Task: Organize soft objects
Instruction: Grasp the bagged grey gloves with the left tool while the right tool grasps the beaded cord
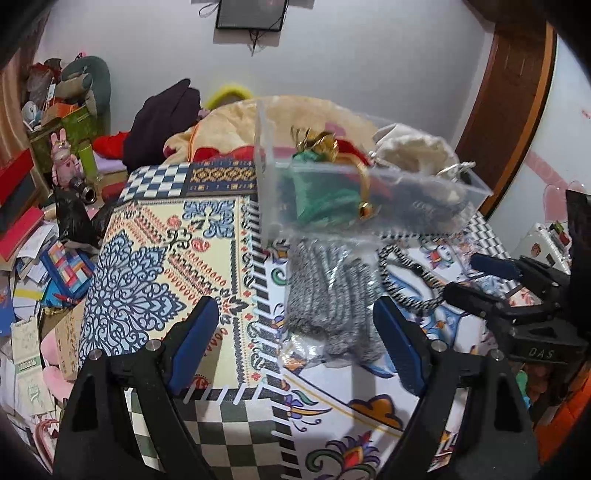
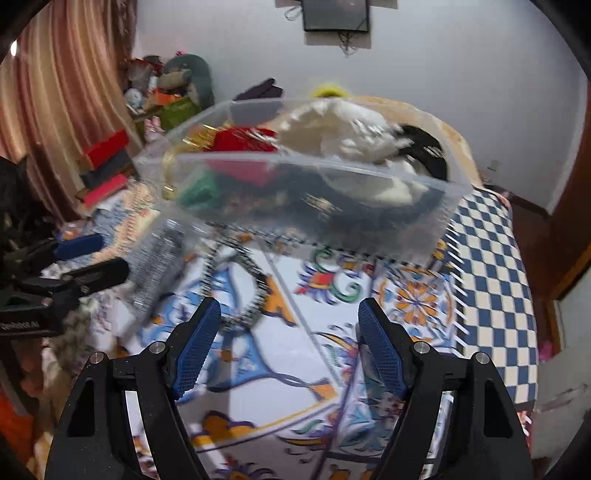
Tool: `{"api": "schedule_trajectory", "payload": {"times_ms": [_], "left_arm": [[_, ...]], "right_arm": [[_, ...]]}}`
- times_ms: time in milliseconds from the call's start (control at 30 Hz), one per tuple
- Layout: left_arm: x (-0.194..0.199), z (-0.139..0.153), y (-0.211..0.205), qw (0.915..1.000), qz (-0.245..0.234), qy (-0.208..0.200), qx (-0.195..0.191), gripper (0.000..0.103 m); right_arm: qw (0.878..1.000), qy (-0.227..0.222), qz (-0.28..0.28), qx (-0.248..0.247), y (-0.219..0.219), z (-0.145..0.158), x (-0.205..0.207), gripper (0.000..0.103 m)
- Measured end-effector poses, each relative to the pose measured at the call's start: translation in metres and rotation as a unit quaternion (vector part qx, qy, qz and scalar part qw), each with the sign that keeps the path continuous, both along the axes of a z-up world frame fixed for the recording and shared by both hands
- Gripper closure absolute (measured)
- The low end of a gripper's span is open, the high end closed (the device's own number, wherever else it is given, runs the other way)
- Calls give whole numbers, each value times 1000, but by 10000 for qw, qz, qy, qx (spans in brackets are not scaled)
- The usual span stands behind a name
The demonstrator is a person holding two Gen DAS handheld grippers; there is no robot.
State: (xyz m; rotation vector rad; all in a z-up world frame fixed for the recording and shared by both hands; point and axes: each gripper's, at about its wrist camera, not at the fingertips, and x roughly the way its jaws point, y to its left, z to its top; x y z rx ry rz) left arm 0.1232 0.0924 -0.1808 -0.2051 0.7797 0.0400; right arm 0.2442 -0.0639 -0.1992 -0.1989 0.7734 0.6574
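Both tools hang released: the left tool (image 1: 291,328) before bagged grey socks (image 1: 328,295). The right tool (image 2: 290,343) faces a full clear bin (image 2: 303,192).

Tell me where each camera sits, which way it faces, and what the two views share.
Left wrist: on the left gripper, looking forward over the patterned cloth at the grey knit bundle and clear box; its open fingers show, and the right gripper at right.
Right wrist: on the right gripper, facing the clear box; its open fingers show, and the left gripper at left.
Shared: box, striped cord, cloth, wall frame.
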Motion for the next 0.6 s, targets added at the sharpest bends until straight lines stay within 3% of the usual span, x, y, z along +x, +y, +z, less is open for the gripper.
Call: {"api": "schedule_trajectory", "payload": {"times_ms": [167,200,333,400,600], "left_arm": [[1,3,-4,10000,-74,-14,-3,16],[2,3,-4,10000,-81,0,-16,16],[8,0,-6,9996,-207,68,-158,17],[14,-3,-8,9994,-258,128,-188,20],[35,-16,-17,9984,-369,364,-245,38]], "right_arm": [[9993,-26,353,-140,25,-7,-6,31],[9991,0,379,-181,27,-11,-4,40],[9987,62,427,-259,32,-17,0,57],[9987,81,440,-228,30,-17,2,72],[9996,96,254,-76,19,-17,2,90]]}}
